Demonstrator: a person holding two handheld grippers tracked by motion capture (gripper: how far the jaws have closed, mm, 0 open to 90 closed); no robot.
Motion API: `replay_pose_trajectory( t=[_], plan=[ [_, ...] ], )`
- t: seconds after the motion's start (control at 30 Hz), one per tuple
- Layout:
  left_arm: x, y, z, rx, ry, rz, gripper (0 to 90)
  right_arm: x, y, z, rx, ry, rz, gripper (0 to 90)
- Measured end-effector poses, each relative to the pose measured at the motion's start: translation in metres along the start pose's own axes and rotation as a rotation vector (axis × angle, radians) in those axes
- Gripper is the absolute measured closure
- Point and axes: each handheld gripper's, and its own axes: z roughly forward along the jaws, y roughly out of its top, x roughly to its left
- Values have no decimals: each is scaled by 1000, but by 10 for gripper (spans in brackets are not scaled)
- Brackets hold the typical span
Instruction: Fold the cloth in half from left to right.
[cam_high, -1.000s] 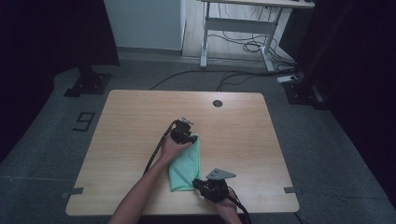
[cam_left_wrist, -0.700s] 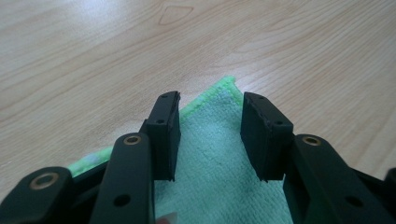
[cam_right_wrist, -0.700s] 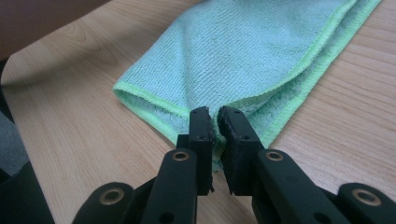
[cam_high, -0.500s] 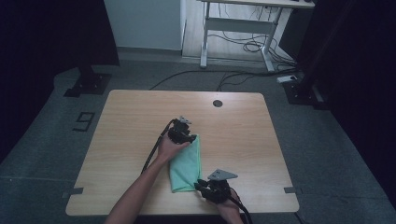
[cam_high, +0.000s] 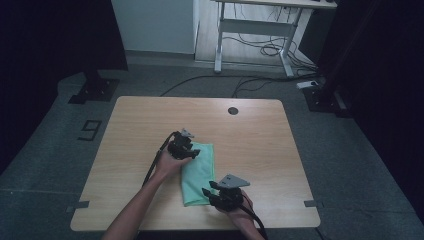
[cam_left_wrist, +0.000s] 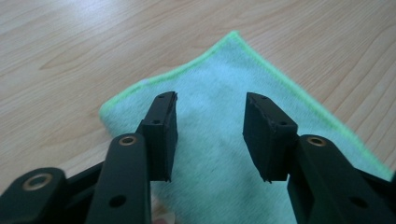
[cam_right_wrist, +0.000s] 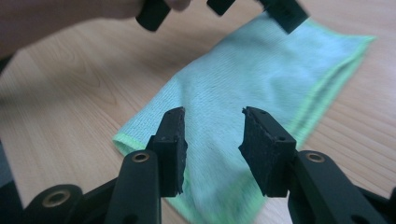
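Note:
A green cloth (cam_high: 199, 172) lies folded flat on the wooden table (cam_high: 140, 120), a little right of its middle. My left gripper (cam_high: 191, 152) hovers at the cloth's far left corner. In the left gripper view its jaws stand open over the cloth (cam_left_wrist: 210, 93); they have just been opening, with nothing between them. My right gripper (cam_high: 210, 193) is at the cloth's near right edge. Its jaws (cam_right_wrist: 212, 144) have also just been opening and stand apart above the cloth (cam_right_wrist: 261, 70), not pressing it. The left gripper's fingertips (cam_right_wrist: 154, 14) show at the top of the right gripper view.
A round cable hole (cam_high: 232, 110) sits near the table's far edge. Tape marks (cam_high: 77, 205) lie by the front corners. Beyond the table stand a white desk frame (cam_high: 250, 30) and floor cables (cam_high: 260, 80). A "9" mark (cam_high: 90, 129) is on the floor at left.
The left hand has shifted a little to the left at the cloth's far corner. The right hand has stayed in place. The cloth lies still.

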Motion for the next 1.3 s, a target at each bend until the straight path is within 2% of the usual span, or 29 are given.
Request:
replay_pose_trajectory(
  t=[0.1,0.13,0.17,0.43,0.63,0.9,1.3],
  plan=[
    [5,-4,-2,-2,4,5,537,-3,1,18,60,19,-10,594],
    [5,-4,-2,-2,4,5,539,-3,1,18,60,19,-10,594],
    [8,-7,-3,2,3,2,539,-8,-2,27,94,25,12,593],
    [14,-17,8,35,9,-8,538,-11,-8,32,141,30,36,571],
    [13,-17,14,15,8,-18,554,-14,-9,31,139,35,40,584],
    [8,-10,21,6,7,-25,555,-27,-13,26,126,24,49,597],
    [-9,5,36,7,-7,-17,553,-43,-22,8,119,-12,45,596]
  ],
)
